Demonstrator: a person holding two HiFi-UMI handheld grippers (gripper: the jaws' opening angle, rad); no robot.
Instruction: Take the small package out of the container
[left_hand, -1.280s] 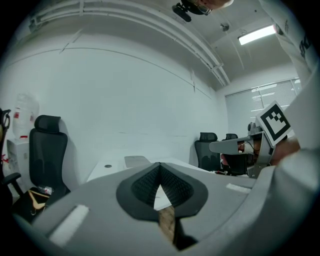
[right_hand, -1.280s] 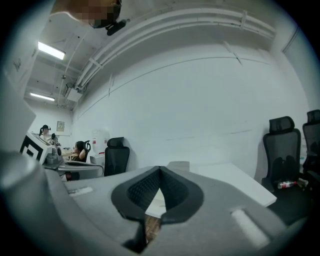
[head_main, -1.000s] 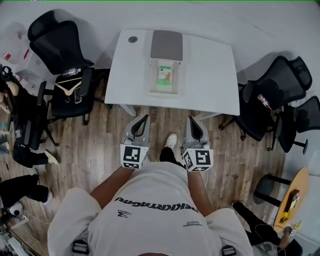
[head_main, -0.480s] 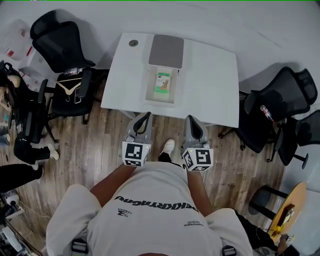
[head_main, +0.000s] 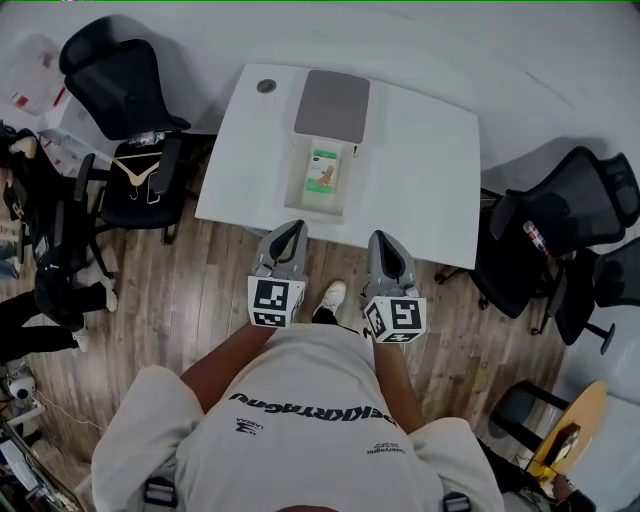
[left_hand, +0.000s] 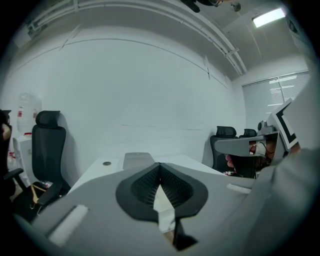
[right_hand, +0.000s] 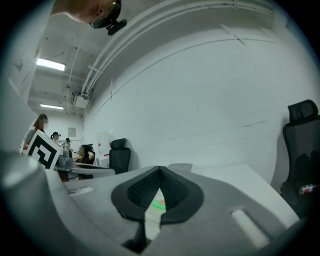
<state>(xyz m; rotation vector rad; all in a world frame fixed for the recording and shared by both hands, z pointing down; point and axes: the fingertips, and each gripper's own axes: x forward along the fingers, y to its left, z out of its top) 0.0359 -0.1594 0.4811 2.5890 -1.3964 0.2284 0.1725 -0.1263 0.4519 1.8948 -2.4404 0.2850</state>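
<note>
Small package (head_main: 322, 168) lies flat in the open container (head_main: 300, 185) on the white table (head_main: 425, 170), beyond both tongs. Left gripper (head_main: 291, 231) and right gripper (head_main: 381, 240): jaws together, empty, at near table edge. Package judged light, soft, slippery film; pinch its near edge gently
</note>
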